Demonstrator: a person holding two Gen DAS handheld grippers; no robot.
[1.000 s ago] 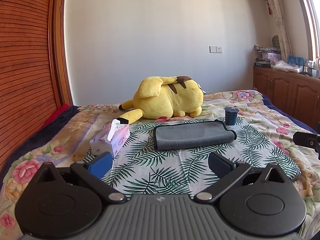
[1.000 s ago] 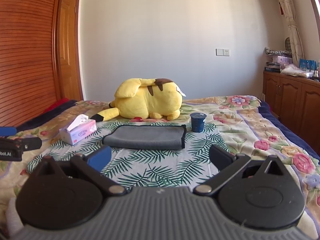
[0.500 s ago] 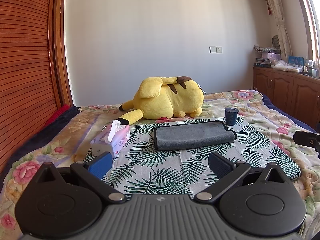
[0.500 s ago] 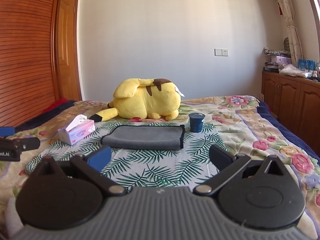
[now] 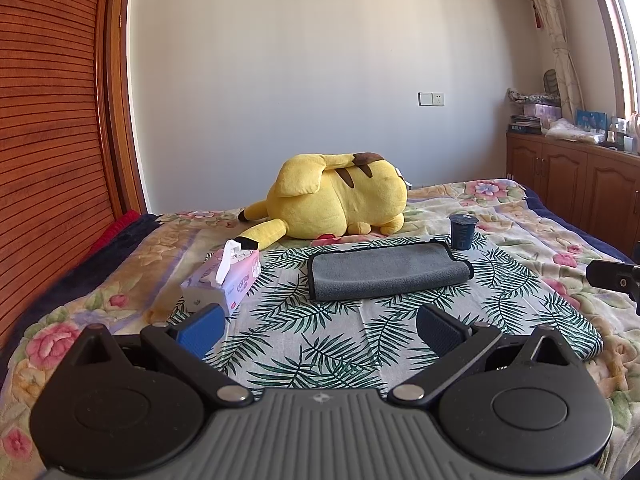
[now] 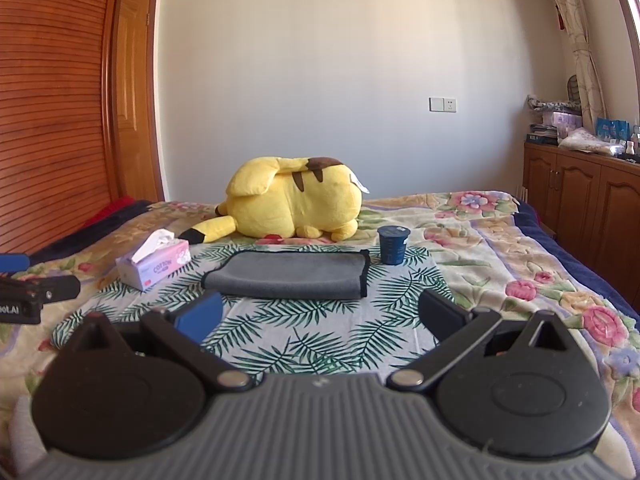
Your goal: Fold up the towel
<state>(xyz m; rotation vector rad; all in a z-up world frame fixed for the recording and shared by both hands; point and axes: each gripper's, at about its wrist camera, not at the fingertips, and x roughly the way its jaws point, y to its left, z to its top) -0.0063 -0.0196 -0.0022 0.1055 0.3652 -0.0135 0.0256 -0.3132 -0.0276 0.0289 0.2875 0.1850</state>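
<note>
Already folded once, the grey towel (image 5: 384, 274) lies ahead of both empty, wide-open grippers, left gripper (image 5: 320, 324) and right gripper (image 6: 320, 316); next, likely reach its edge.

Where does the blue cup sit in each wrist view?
Left wrist: the cup is right of centre, just beyond the towel's far right corner.
Right wrist: the cup is slightly right of centre, beside the same corner.
Shared landmark: the yellow plush behind the towel.
</note>
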